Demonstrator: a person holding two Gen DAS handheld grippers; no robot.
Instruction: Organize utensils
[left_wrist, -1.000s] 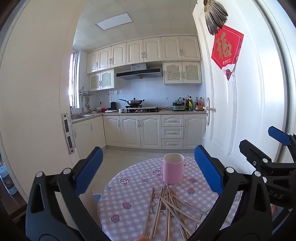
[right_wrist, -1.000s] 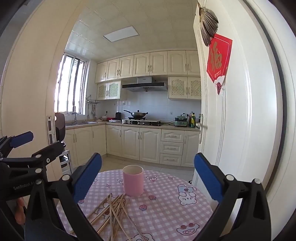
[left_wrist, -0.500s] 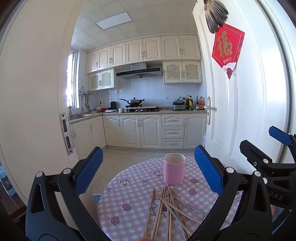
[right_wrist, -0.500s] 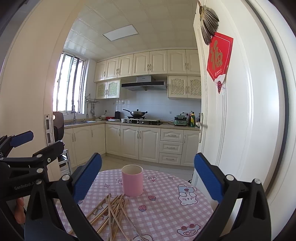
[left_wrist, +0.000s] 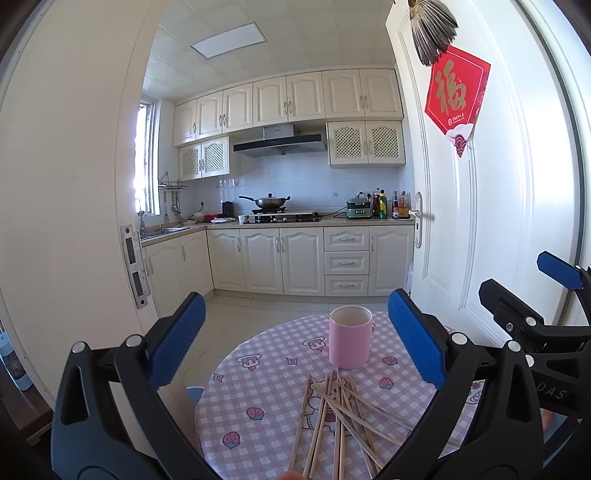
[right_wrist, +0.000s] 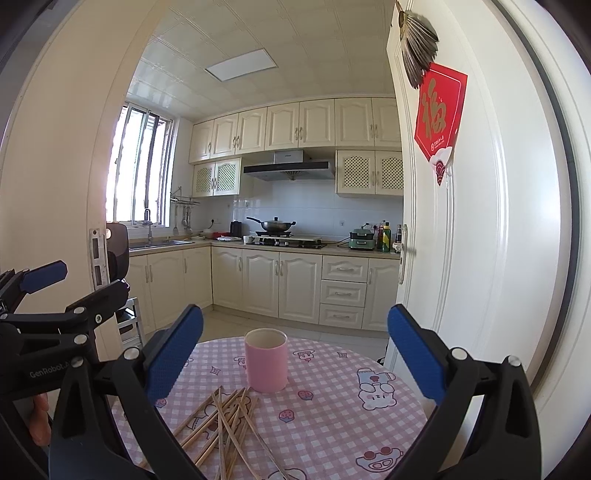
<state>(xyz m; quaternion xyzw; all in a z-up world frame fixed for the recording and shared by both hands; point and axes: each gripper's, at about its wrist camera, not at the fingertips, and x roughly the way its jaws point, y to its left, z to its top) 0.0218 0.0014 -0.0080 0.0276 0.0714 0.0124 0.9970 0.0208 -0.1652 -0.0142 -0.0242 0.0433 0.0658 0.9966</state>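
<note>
The red door hanging (left_wrist: 456, 98) bears "福"; the left gripper (right_wrist: 48, 275) reads "GenRobot", the right gripper (left_wrist: 554, 277) "DAS".

Both wrist views face kitchen, low over table (left_wrist: 258, 398), sharing cup (left_wrist: 349, 339).

A round table (left_wrist: 258, 387) covered in a pink-and-white checked cloth with small cartoon prints carries everything. A pink cup (left_wrist: 349, 342) stands upright on it, straight ahead of the left claw (left_wrist: 295, 347) and between its blue pads; in the right wrist view it sits nearer that claw's left pad. A loose heap of wooden chopsticks (left_wrist: 341, 421) lies crisscrossed on the cloth, just on the near side of the cup, below both claws.
</note>
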